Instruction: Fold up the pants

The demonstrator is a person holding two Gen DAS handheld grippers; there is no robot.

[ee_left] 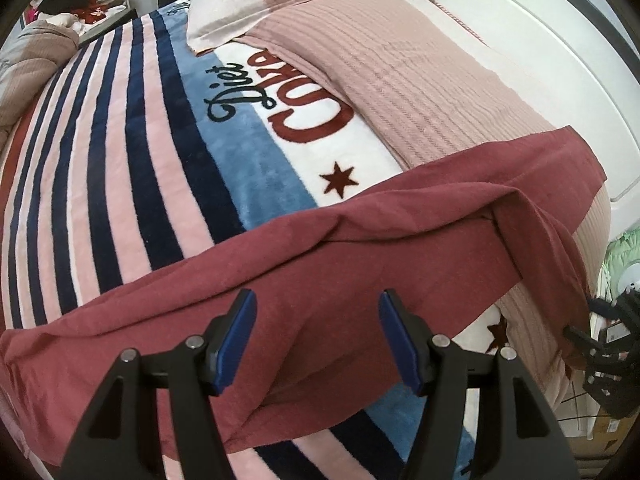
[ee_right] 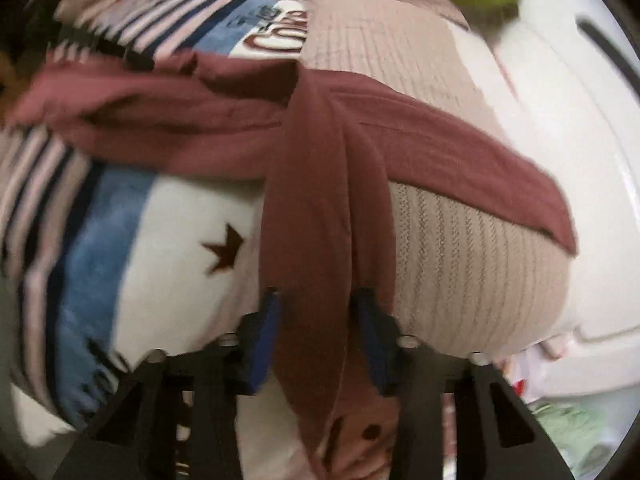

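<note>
The pants [ee_left: 328, 280], of dark red knit cloth, are laid across the near part of a bed, on a striped blanket [ee_left: 120, 152] and a pink ribbed quilt [ee_left: 400, 80]. One end hangs over the bed's edge toward the right side of the left wrist view.

The left gripper [ee_left: 318, 336] is held above the middle of the cloth with its jaws apart; nothing is seen between the pads, and no contact with the cloth can be made out. The right gripper [ee_right: 316, 336] is placed at the hanging end, with a bunched strip of the pants [ee_right: 320, 208] running down between its jaws. The right wrist view is blurred, so it cannot be told whether the pads press on the cloth or merely stand beside it.

The garment is judged to be light, soft and limp: no shape is likely to be kept when it is lifted, and it would be expected to sag and drape from any hold. Slipping is thought unlikely on the plush blanket, though the cloth may drag and wrinkle there. Nothing fragile is involved. A hold is best taken at a hem or at the waistband, where the layers are doubled, and at two well-separated points so that an edge can be kept taut. A pinch through all layers of the bunched end is advised, since a thin single layer may be pulled free.
</note>
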